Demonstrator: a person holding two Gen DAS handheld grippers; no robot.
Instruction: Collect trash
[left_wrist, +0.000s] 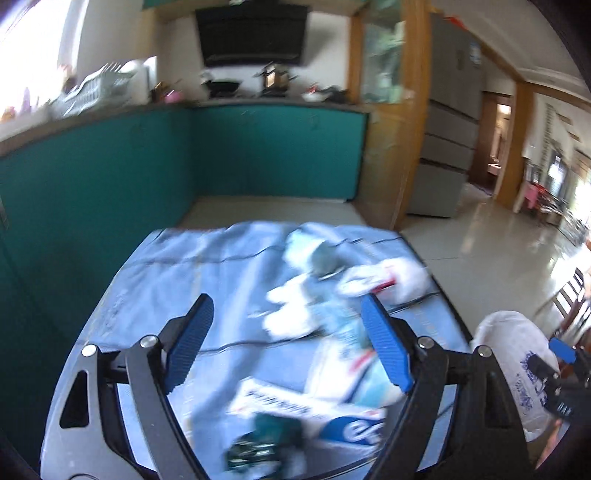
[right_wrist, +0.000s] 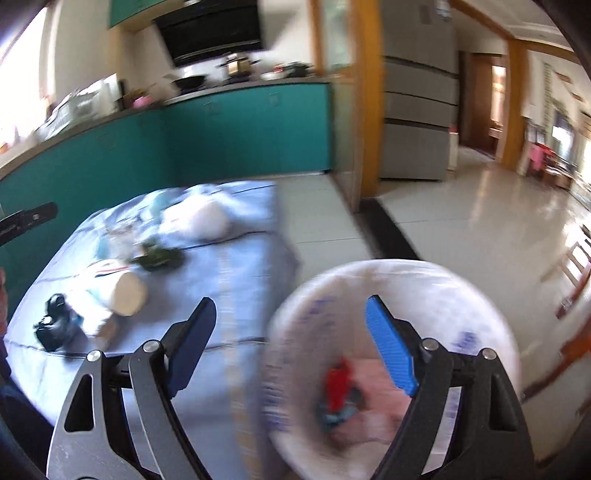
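— Any print I can read from here?

— Hardly any. On the long white and blue box (left_wrist: 314, 413) low in the left wrist frame I make out one white letter "e" on its blue end; the dark line of characters along its white side is too smeared.

— And the bag?

— The white bag (left_wrist: 517, 373) at the lower right carries blue printing, but I can't read it in either view.
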